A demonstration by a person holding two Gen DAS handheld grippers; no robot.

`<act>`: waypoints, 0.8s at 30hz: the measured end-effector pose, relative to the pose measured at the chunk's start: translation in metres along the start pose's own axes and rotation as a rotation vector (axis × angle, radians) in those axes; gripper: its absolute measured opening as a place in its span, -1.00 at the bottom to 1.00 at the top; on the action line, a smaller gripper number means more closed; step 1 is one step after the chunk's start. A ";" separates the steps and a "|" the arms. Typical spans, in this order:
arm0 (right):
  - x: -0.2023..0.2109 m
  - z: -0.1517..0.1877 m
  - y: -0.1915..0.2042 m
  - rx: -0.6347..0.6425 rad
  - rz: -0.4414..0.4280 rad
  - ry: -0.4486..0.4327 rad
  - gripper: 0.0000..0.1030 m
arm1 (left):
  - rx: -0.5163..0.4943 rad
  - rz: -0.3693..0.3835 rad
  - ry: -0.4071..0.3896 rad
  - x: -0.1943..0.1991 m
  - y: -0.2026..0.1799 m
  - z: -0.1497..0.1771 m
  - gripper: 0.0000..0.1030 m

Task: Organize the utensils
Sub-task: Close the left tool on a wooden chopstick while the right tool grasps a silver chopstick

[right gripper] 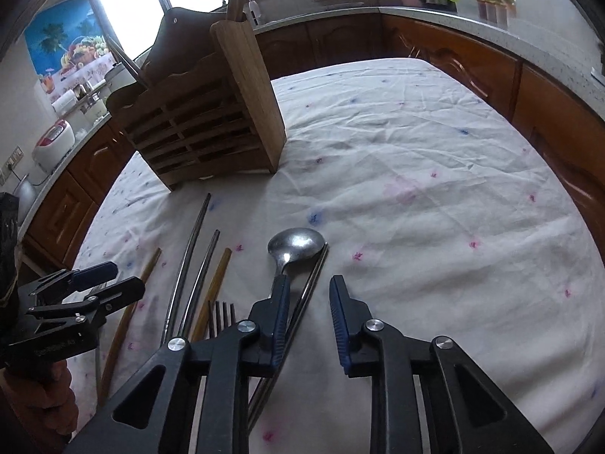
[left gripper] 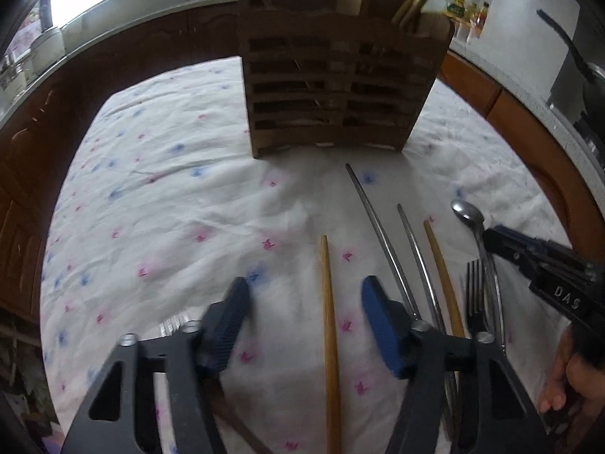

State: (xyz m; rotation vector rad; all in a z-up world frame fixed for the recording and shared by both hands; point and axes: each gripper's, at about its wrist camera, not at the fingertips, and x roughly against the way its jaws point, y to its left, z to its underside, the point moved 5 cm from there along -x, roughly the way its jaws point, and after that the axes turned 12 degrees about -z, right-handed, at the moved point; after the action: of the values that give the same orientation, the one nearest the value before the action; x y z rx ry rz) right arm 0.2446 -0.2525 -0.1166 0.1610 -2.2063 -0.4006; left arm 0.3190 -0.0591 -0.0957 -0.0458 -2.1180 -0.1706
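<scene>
Flowered tablecloth (left gripper: 170,189), wooden caddy (left gripper: 332,87) behind, left gripper (left gripper: 302,295) astride chopstick (left gripper: 329,321), right gripper (right gripper: 308,291) narrow, empty

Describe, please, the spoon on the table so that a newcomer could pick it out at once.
Start at the wooden utensil holder on the flowered tablecloth; a row of utensils lies in front of it. The spoon lies towards the right end, beside the fork. Its rounded bowl sets it apart from the straight chopsticks.

Brown wooden cabinets (right gripper: 446,56) under a pale countertop (right gripper: 416,11) ring the table. Daylight floods a window (right gripper: 124,3). A fruit poster (right gripper: 64,38) hangs beside it.
</scene>
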 end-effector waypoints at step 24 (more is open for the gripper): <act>0.011 -0.014 0.001 0.002 -0.031 -0.042 -0.87 | 0.047 0.058 -0.068 0.006 0.005 -0.007 -0.93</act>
State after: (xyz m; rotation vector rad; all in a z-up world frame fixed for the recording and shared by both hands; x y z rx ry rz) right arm 0.2495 -0.2571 -0.1000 0.1897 -2.2476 -0.4229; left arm 0.3224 -0.0557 -0.0868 -0.0869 -2.1845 -0.0860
